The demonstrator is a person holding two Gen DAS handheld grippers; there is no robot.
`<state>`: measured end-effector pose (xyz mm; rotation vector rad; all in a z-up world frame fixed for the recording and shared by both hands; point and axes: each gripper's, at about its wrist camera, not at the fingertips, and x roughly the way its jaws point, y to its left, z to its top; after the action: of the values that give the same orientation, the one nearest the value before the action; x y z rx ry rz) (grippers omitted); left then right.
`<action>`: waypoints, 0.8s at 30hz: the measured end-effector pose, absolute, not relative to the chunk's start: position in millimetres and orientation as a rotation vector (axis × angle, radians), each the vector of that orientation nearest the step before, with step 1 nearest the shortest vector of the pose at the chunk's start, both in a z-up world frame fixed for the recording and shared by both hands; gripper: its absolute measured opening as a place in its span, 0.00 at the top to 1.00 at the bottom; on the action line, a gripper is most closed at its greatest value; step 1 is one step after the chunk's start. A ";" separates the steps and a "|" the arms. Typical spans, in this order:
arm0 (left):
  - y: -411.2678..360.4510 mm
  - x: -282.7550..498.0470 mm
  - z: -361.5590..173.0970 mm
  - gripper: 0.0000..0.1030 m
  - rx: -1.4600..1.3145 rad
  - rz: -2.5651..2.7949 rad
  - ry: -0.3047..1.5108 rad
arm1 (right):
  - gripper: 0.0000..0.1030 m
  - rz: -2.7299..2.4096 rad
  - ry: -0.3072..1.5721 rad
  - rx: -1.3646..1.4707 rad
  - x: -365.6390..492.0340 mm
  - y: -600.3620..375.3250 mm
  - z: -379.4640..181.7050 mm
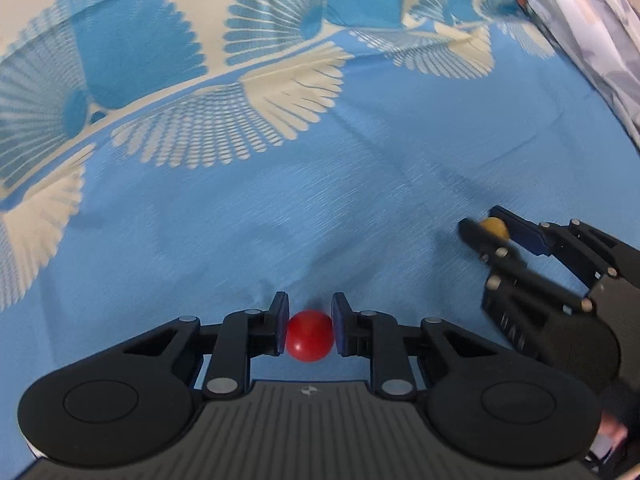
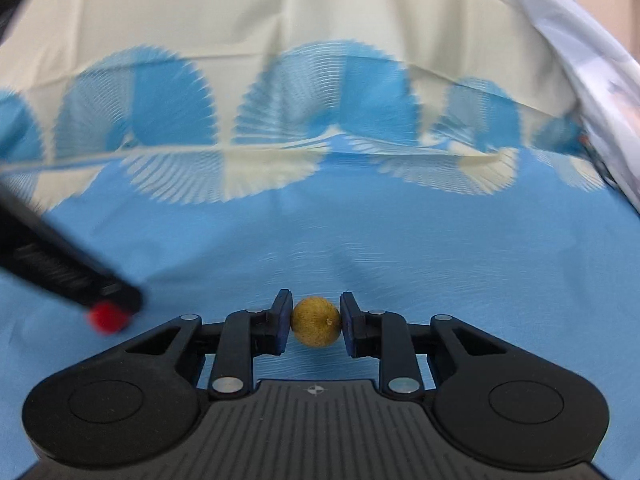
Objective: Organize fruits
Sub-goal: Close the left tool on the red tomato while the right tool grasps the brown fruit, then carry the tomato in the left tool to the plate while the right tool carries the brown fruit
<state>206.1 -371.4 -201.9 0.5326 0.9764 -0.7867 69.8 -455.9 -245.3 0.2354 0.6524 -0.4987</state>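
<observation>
A small round red fruit (image 1: 310,335) sits between the blue pads of my left gripper (image 1: 310,326), which is shut on it just above the blue cloth. A small yellow-brown round fruit (image 2: 316,322) is pinched between the pads of my right gripper (image 2: 316,322), shut on it. In the left wrist view the right gripper (image 1: 490,226) shows at the right with the yellow fruit (image 1: 495,227) at its tips. In the right wrist view the left gripper (image 2: 110,314) enters blurred from the left with the red fruit (image 2: 106,317) at its end.
A blue cloth (image 1: 320,200) with cream and blue fan patterns covers the surface; its cream part (image 2: 280,12) lies further back. A pale patterned fabric (image 1: 592,32) rises along the right edge. A hand (image 1: 614,430) shows at the lower right.
</observation>
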 end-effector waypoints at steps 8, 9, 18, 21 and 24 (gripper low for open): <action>-346.6 185.2 -210.1 0.53 0.510 -0.760 1.008 | 0.74 -0.534 0.704 0.226 61.6 -457.8 -253.4; -346.1 184.7 -213.9 0.53 0.517 -0.754 1.015 | 0.74 -0.535 0.704 0.221 61.7 -457.2 -253.8; -339.0 181.9 -198.8 0.68 0.505 -0.701 0.999 | 0.74 -0.555 0.679 0.240 57.2 -458.5 -249.4; -314.3 167.3 -168.6 0.68 0.458 -0.664 0.997 | 0.74 -0.598 0.629 0.247 44.9 -455.5 -231.9; -272.1 138.5 -135.5 0.68 0.426 -0.615 1.009 | 0.74 -0.608 0.579 0.274 25.5 -440.7 -199.0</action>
<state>138.5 -272.1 -135.5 0.4259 1.0093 -0.6146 25.5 -440.7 -199.0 0.2737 0.5791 -0.6079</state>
